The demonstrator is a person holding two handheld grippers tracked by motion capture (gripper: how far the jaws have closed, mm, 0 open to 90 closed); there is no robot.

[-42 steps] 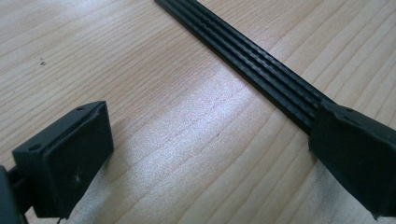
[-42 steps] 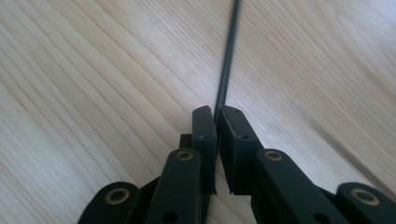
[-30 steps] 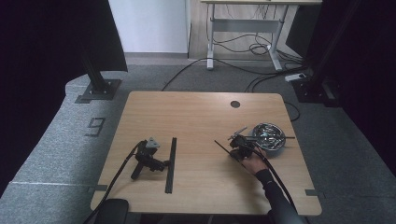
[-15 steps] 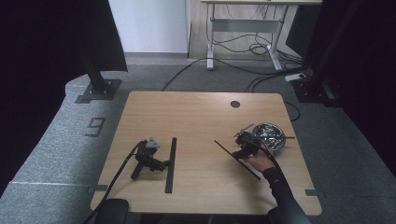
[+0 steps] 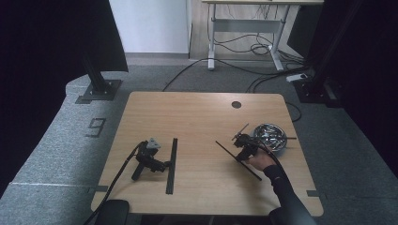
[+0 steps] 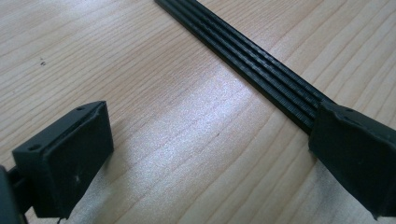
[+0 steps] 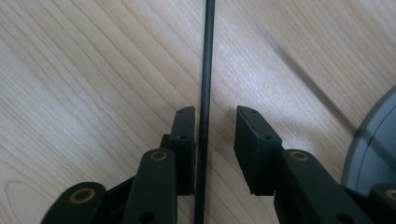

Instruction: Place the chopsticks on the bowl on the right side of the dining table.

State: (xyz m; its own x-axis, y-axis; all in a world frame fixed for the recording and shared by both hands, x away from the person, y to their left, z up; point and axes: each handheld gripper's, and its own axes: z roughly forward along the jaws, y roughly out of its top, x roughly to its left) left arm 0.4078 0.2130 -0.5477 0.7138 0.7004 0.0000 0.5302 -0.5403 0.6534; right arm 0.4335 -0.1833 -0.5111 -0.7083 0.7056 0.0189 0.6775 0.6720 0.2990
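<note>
Right tongs (image 5: 242,146), held by a hand (image 5: 259,161) near the bench's (image 5: 197,117) right edge, straddle a thin black rod (image 7: 205,70), jaws parted; left tongs (image 5: 159,165) lie released beside a ribbed black strip (image 5: 172,164)

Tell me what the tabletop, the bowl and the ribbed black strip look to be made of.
Tabletop: light wood or wood-look laminate, with grain lines and a soft sheen; which one is unclear.
Bowl: probably metal, silvery with bright reflections.
Ribbed black strip: likely matte plastic or rubber, with fine lengthwise grooves and little glare; the look doesn't settle which.
</note>
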